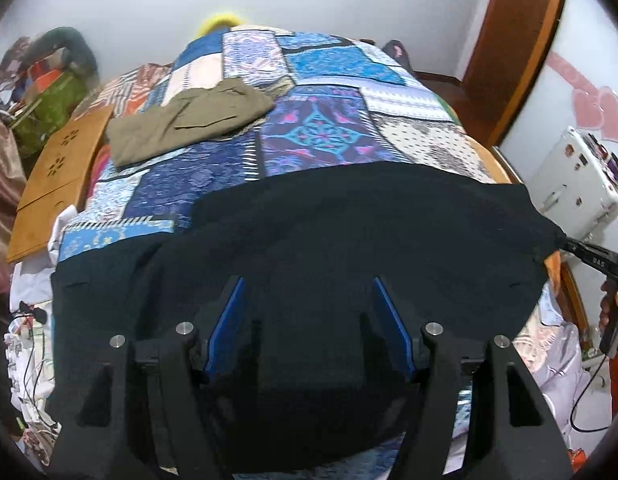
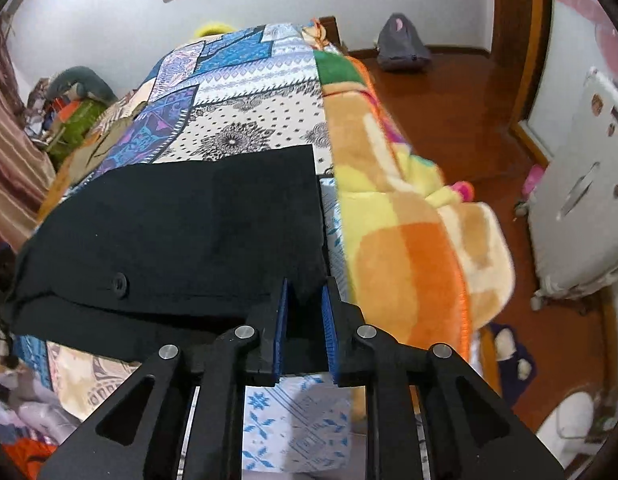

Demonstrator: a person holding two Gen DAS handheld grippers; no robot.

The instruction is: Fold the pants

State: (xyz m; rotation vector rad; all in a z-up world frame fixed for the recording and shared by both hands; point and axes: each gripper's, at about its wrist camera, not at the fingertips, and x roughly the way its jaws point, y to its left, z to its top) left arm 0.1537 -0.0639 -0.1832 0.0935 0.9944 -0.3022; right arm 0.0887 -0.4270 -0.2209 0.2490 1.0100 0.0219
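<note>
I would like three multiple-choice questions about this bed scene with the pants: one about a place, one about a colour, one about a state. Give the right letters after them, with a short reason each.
1. Where does the olive garment lie?
A. on the patchwork bedspread, beyond the black pants
B. on the wooden floor
C. under the black pants

2. What colour are the pads of the left gripper?
A. red
B. blue
C. white

3. How stands the left gripper?
A. shut on the black pants
B. shut on the olive garment
C. open above the black pants

Answers:
1 A: the left wrist view shows it folded on the bedspread, apart from the black pants.
2 B: both pads show blue.
3 C: its jaws stand wide apart, with nothing pressed between the pads.
</note>
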